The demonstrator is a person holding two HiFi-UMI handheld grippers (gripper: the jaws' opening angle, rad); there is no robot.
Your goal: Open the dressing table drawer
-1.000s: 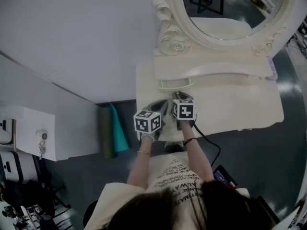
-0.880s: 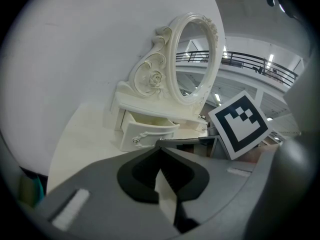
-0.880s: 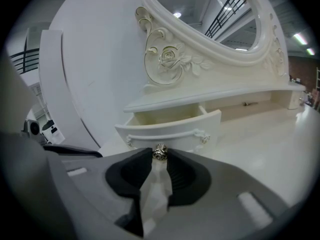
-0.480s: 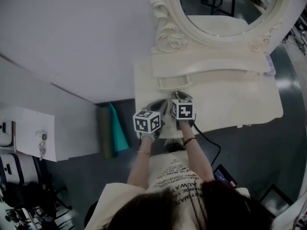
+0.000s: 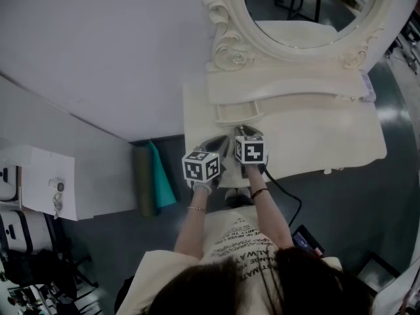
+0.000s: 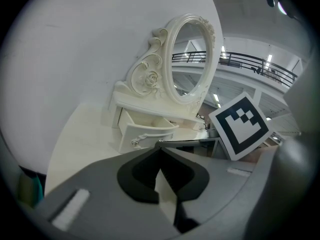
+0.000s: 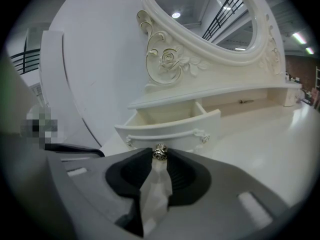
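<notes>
The cream dressing table has an oval mirror. Its small left drawer stands pulled out, and in the right gripper view the drawer shows an empty inside. My right gripper is just in front of it, tips shut on a small silvery ring, with a pale strip below it between the jaws. My left gripper is beside it on the left, jaws shut with nothing in them. The drawer is ahead of it.
A white wall runs behind the table. On the dark floor to the left lean a green roll and a teal sheet, beyond them a white cabinet. A black cable trails from the right gripper.
The grippers and the drawer stay as they were; only the head view has shifted slightly.
</notes>
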